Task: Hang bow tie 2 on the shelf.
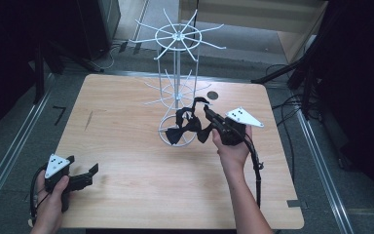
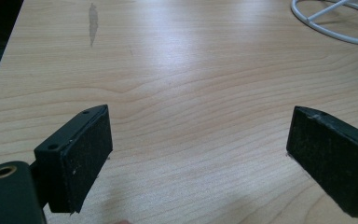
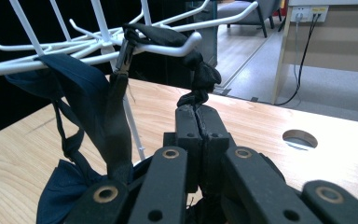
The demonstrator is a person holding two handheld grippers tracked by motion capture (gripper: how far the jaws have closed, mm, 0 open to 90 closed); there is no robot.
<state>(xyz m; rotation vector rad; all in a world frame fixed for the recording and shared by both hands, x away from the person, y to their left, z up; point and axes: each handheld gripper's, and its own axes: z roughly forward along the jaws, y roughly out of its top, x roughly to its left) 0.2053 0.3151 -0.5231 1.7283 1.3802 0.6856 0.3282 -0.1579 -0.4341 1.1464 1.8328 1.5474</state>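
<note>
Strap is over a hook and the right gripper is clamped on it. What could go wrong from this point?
1. The right gripper pinches just the end of the strap; it might slip out before it is settled.
2. The strap drapes over one thin hook; pulling could drag it off.
3. Tugging may tip the white wire rack, since the left gripper is open, away from it.

I see the rack (image 1: pixel 177 87) standing mid-desk (image 1: pixel 126 146) toward the far edge, bow ties (image 1: pixel 187 127) hanging at its base, my right gripper (image 1: pixel 207 113) just beside them, my left gripper (image 1: pixel 93 171) near-left, well apart.

white rack (image 1: pixel 177 73), black bow tie (image 1: pixel 187 127), pale wooden table (image 1: pixel 126 146)
</note>
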